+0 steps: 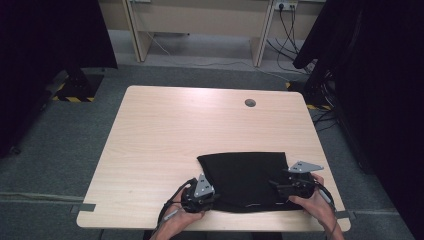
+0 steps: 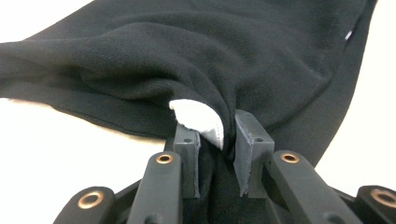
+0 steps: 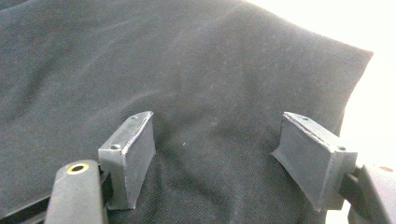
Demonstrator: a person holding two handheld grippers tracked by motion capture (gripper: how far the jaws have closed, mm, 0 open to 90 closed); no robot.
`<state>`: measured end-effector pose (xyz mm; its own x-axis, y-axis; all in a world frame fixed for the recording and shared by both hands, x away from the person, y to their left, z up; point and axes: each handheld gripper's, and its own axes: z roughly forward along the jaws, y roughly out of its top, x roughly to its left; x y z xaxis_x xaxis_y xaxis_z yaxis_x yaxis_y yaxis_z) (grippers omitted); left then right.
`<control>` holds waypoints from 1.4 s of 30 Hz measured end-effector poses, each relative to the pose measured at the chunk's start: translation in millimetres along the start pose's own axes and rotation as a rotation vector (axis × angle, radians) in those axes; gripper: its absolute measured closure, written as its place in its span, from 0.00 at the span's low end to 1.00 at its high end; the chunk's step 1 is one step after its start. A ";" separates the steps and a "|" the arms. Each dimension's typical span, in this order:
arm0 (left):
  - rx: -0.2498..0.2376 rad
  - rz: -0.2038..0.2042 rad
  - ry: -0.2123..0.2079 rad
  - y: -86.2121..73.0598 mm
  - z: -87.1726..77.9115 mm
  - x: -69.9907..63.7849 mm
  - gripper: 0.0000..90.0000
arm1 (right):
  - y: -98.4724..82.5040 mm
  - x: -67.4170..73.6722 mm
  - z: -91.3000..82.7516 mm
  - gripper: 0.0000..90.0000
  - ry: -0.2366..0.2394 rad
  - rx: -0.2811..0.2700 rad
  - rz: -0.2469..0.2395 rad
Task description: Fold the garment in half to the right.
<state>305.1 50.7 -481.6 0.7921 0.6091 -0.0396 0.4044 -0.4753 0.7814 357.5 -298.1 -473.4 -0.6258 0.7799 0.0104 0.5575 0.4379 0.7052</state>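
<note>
Two sets of tongs are working at one black cloth (image 1: 247,180), which is lying flat on the counter (image 1: 165,135) near its front edge, toward the right. The cloth's long axis is running left to right across the person's front, so each hand is sitting at one short end of it.

The left tongs (image 1: 212,196) are pinching the near-left corner: in the left gripper view the pads (image 2: 247,135) are pressing a bunched fold of the black cloth (image 2: 196,60), and a small white label (image 2: 198,121) is poking up beside the fold. From there the cloth is stretching away ahead of the jaws.

The right tongs (image 1: 277,186) are standing wide apart over the right end; in the right gripper view the pads (image 3: 133,149) are resting above flat fabric (image 3: 210,84) with nothing gathered between them, and the cloth's right edge is lying just beyond the outer jaw.

Judging from this, the right hand is needing to close on its own end before any lift or fold along that axis.
</note>
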 end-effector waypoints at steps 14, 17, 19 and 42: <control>0.002 0.005 0.008 0.1 0.3 -5.4 0.79 | 10.1 4.3 -11.2 0.30 -0.011 -0.034 0.028; 0.003 0.007 0.011 0.1 0.2 -5.7 0.79 | 15.1 9.4 -10.2 0.30 0.005 -0.044 0.021; 0.001 0.005 0.012 0.0 0.3 -5.8 0.79 | 20.3 12.8 -9.1 0.30 0.018 -0.047 0.009; -0.001 -0.014 0.005 -0.2 0.3 -5.1 0.79 | 119.8 79.6 50.0 0.34 0.234 -0.073 -0.128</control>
<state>301.1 47.5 -481.8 0.7841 0.6188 -0.0474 0.4152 -0.4663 0.7811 401.7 -161.2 -423.5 -0.8022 0.5922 0.0757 0.4306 0.4861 0.7604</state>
